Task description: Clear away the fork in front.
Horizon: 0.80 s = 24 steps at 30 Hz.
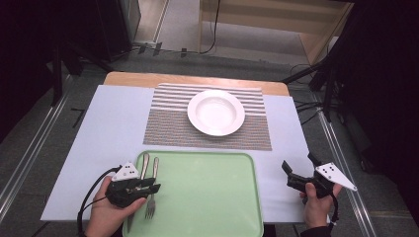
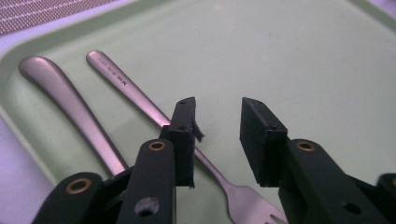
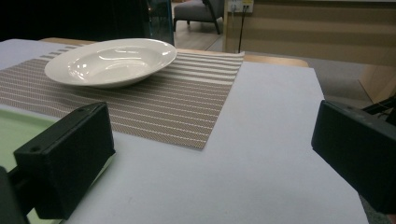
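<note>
The left gripper (image 2: 217, 119) hovers with fingers released over the silver metal fork (image 2: 140, 100), which lies inside the pale green plastic tray (image 2: 303, 56), near its left rim; the right gripper (image 1: 300, 173), fingers spread wide, holds nothing right of that tray.

Left tool (image 1: 154, 186) low, jaws parted, nothing gripped; right tool (image 1: 287, 170) jaws wide, level.

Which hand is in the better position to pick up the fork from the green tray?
Left. The left gripper hovers open directly over the fork, while the right gripper sits beyond the tray.
</note>
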Each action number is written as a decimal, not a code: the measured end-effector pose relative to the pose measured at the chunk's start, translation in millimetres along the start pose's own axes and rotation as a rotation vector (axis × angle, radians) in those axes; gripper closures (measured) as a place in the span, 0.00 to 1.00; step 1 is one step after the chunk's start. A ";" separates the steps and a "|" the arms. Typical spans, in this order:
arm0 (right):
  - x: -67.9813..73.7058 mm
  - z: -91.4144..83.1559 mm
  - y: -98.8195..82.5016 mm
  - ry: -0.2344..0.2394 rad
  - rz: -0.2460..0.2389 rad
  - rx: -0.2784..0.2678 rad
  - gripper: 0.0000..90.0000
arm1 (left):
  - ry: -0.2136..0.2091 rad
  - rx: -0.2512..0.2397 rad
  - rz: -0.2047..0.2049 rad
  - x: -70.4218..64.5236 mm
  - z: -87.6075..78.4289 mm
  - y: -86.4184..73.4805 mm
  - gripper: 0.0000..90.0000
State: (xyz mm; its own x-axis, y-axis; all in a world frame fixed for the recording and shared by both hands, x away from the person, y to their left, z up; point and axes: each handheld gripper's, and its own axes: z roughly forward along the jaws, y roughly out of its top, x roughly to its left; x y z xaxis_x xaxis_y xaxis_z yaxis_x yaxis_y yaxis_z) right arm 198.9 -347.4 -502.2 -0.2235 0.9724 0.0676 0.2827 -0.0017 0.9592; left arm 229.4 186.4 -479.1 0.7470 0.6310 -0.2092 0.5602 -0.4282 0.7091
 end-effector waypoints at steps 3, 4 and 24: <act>-0.8 0.6 -0.5 -0.001 -0.006 -0.004 0.00 | 0.031 -0.031 -0.003 -1.7 -4.8 4.9 0.61; -1.1 -0.1 -0.3 -0.001 -0.006 -0.004 0.00 | 0.041 -0.042 -0.010 -1.7 -6.0 7.1 0.56; 0.9 -1.8 0.6 0.015 -0.006 -0.007 0.00 | -0.022 -0.188 -0.015 18.3 -11.4 48.1 0.00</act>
State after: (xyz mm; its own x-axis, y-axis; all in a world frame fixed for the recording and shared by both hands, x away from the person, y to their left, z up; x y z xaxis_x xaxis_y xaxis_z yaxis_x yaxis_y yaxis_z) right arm 197.1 -346.9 -501.1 -0.2392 0.9688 0.0654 0.2749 0.0030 0.9615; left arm 265.9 184.7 -441.2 0.7479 0.6214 -0.2336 0.4962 -0.2894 0.8186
